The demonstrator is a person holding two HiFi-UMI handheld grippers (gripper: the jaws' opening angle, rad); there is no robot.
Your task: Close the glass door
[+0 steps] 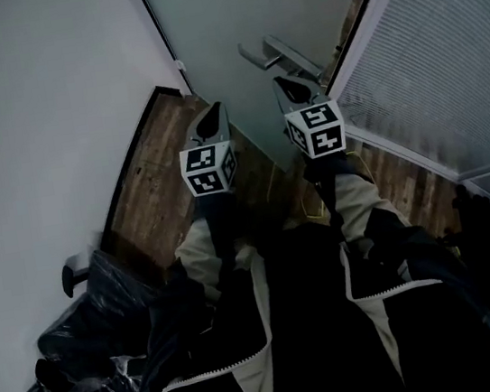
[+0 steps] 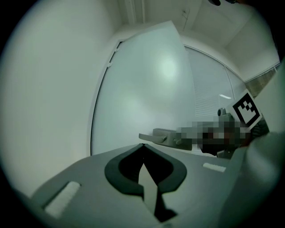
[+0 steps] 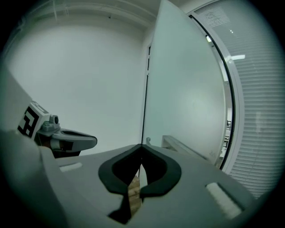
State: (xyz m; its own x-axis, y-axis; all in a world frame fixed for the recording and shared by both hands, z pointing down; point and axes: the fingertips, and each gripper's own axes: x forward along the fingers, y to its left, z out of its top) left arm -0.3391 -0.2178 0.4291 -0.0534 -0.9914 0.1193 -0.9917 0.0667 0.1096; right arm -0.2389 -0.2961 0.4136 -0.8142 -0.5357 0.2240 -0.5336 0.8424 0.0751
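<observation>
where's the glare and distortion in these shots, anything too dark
Head view: dim, the dark clothing at the bottom loses detail. Left gripper view: fisheye, black corners, soft glare on the glass door. Right gripper view: fisheye bends the door's edge.

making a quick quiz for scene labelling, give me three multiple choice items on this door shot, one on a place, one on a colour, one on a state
1. Where is the door handle?
A) just beyond the tip of the right hand-held gripper
B) lying on the ground
C) behind the person

2. What colour is the floor?
A) white
B) brown wood
C) green

3. How do the right hand-held gripper's jaws stand?
A) wide open
B) shut on the handle
C) shut, nothing between them

Answers:
1 A: the head view shows the handle just past that gripper's tip.
2 B: brown planks show by the wall.
3 C: the right gripper view shows the tips meeting, short of the handle.
</observation>
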